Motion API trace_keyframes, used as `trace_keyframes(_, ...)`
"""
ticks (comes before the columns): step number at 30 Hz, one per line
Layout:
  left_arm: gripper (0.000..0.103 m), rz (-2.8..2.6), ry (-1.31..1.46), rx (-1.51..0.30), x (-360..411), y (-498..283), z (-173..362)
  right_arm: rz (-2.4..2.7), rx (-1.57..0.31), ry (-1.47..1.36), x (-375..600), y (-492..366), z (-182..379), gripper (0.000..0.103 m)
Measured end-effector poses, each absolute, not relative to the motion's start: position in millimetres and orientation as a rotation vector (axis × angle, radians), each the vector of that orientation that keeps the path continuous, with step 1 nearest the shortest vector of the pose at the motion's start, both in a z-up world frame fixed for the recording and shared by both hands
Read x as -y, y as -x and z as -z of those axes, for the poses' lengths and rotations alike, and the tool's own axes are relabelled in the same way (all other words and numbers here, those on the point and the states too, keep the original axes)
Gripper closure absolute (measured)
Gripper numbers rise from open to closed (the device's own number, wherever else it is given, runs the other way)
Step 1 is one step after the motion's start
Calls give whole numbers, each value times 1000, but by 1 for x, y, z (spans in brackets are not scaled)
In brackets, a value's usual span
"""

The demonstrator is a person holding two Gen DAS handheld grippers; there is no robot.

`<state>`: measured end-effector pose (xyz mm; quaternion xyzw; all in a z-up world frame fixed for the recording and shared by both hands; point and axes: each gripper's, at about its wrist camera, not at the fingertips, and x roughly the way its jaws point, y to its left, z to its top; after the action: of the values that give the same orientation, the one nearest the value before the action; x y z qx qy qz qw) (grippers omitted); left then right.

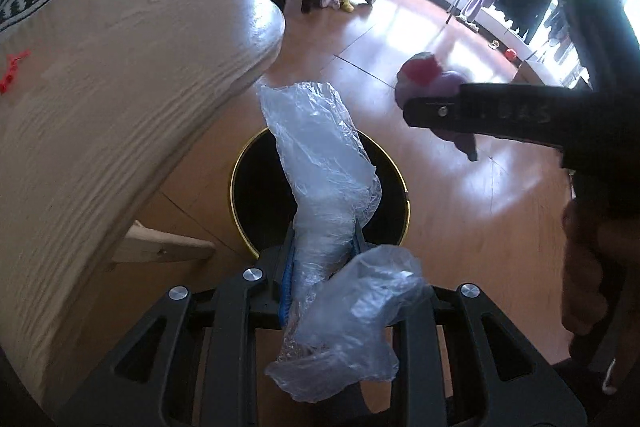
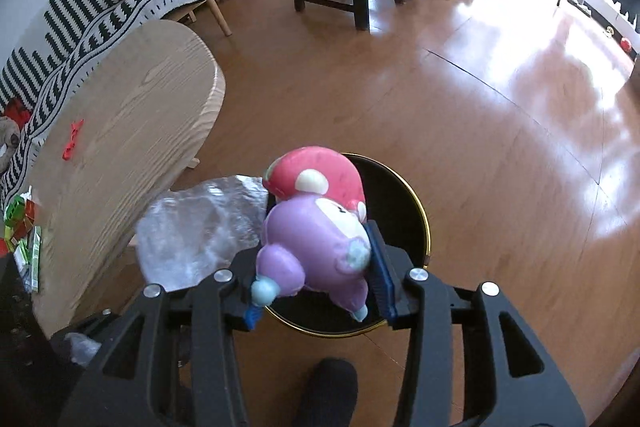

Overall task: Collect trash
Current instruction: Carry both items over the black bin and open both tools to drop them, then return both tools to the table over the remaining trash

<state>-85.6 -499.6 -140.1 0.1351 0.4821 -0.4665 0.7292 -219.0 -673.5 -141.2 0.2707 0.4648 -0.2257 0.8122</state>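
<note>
A pale wooden table (image 2: 132, 131) stands beside a black gold-rimmed bin (image 2: 404, 211) on the floor; above the bin, the left gripper (image 1: 324, 247) pinches a clear plastic bag (image 1: 324, 163) between nearly closed fingers; the right gripper (image 2: 316, 267), fingers partway open, clamps a purple-and-red toy figure (image 2: 316, 227)

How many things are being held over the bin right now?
2. A crumpled clear plastic bag is clamped in the left gripper, and a purple and red toy sits between the right gripper's fingers, both above the black bin.
</note>
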Motion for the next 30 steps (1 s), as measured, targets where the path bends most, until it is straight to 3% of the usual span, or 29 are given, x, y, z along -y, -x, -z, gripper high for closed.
trace_keyframes(5, 77, 1037, -326, -1041, 520, 90, 139, 477, -998, -602, 675, 213, 148, 55)
trace_keyframes(6, 69, 1032, -330, -1038, 522, 89, 140, 477, -998, -607, 677, 213, 149, 51)
trace_keyframes(7, 52, 1030, -329, -1039, 521, 90, 140, 485, -995, -610, 678, 214, 149, 47)
trace_keyframes(9, 37, 1020, -307, -1036, 520, 88, 139, 501, -986, -613, 680, 215, 147, 34)
trace_keyframes(11, 35, 1018, -294, -1032, 517, 88, 136, 508, -967, -616, 681, 217, 143, 33)
trace_keyframes(12, 29, 1018, -298, -1029, 517, 89, 134, 510, -961, -615, 681, 218, 141, 33)
trace_keyframes(21, 27, 1006, -268, -993, 484, 90, 98, 487, -887, -594, 661, 212, 104, 29)
trace_keyframes(24, 22, 979, -245, -943, 448, 86, 71, 437, -846, -558, 637, 199, 81, 28)
trace_keyframes(30, 21, 812, -120, -904, 343, 46, 33, 303, -805, -490, 571, 160, 48, 26)
